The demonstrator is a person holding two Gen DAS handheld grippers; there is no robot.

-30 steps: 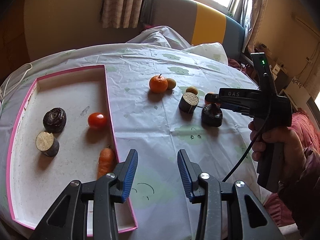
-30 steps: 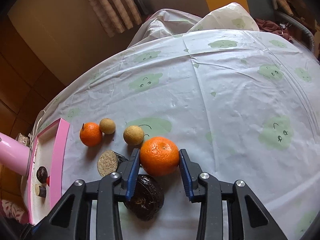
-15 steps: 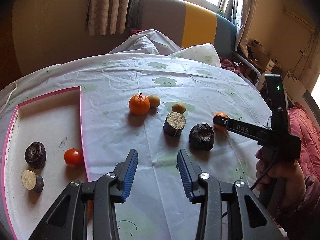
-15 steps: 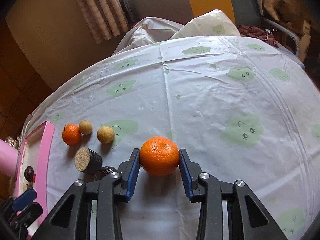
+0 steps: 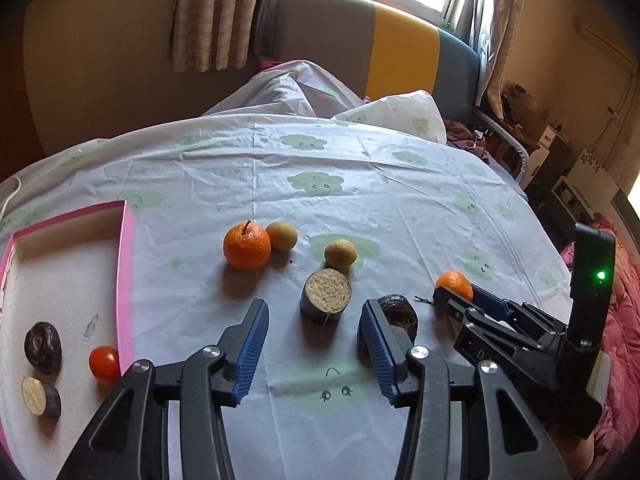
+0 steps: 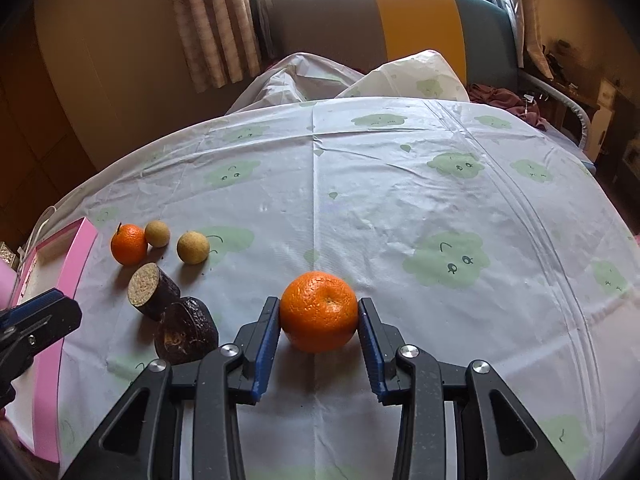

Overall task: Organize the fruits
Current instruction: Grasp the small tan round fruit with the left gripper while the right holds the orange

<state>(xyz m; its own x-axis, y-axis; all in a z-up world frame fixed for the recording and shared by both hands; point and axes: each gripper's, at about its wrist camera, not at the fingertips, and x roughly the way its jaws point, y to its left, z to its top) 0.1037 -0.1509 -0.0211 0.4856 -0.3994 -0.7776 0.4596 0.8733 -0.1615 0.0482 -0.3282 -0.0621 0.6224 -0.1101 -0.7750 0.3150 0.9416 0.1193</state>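
My right gripper is shut on an orange, held just over the cloth to the right of the loose pile. In the left wrist view that orange shows at the right gripper's tips. My left gripper hovers over the table with its jaws opening and nothing between the pads. Beyond its fingers lie a cut dark root piece and a dark wrinkled piece. Farther back sit a stemmed orange and two small tan fruits.
A pink-rimmed tray at the left holds a tomato, a dark wrinkled piece and a cut root piece. The table's cloud-print cloth stretches bare to the right and back. A sofa stands behind.
My left gripper has moved right, from the tray's edge to the loose pile, and its jaws stand wider. The right gripper has carried the orange a little away from the pile.
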